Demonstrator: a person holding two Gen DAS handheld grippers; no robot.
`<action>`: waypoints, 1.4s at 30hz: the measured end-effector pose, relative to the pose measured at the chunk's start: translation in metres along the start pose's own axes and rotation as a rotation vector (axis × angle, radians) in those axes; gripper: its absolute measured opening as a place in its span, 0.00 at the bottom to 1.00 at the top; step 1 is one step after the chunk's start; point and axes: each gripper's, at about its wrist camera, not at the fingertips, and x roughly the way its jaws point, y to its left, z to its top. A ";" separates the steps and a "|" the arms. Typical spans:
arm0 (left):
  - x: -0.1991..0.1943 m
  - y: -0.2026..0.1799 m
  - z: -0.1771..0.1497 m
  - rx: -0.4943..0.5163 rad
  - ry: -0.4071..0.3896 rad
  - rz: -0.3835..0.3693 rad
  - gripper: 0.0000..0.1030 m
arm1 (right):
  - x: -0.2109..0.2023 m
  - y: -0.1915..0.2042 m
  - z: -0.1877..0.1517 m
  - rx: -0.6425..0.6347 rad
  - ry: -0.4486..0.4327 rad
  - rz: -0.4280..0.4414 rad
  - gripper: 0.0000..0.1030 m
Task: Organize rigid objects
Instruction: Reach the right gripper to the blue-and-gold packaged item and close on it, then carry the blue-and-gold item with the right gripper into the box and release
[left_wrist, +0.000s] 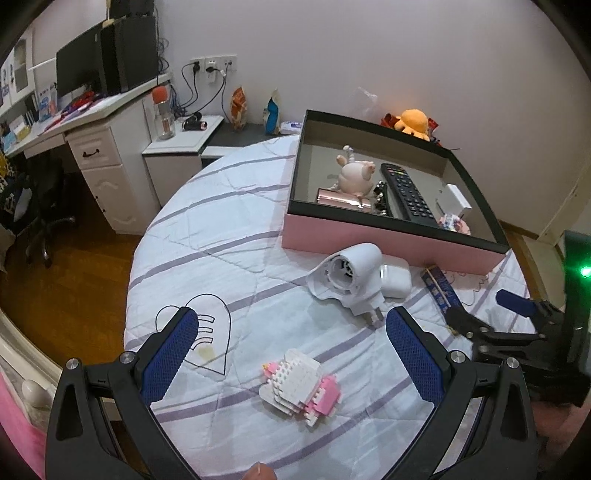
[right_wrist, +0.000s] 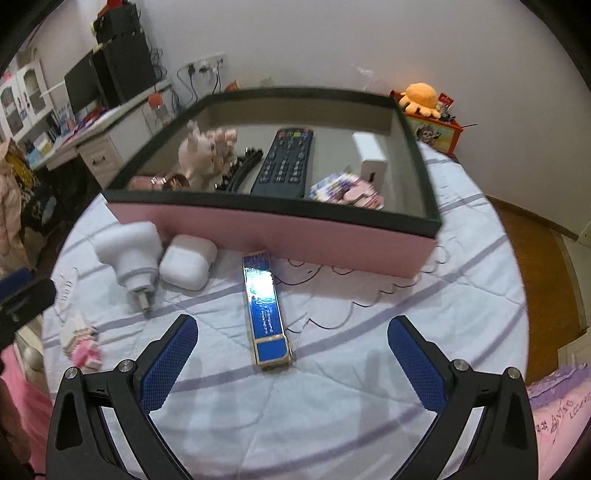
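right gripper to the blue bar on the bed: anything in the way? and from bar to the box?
Nothing visible blocks the right gripper: the blue bar lies on bare quilt between its open jaws. Toward the pink box, only the box's near wall stands in the way, so the bar must be lifted over it.

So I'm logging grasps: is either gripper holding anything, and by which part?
Nothing is held. The left gripper and right gripper are both open above the bed.
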 end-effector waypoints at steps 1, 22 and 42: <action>0.003 0.001 0.001 -0.003 0.004 0.002 1.00 | 0.004 0.001 0.000 -0.004 0.005 -0.003 0.96; 0.017 0.001 0.005 -0.010 0.022 -0.008 1.00 | 0.013 0.008 -0.004 -0.064 0.006 0.036 0.20; 0.023 -0.017 0.056 0.017 -0.053 -0.025 1.00 | -0.031 -0.020 0.068 -0.015 -0.138 0.050 0.20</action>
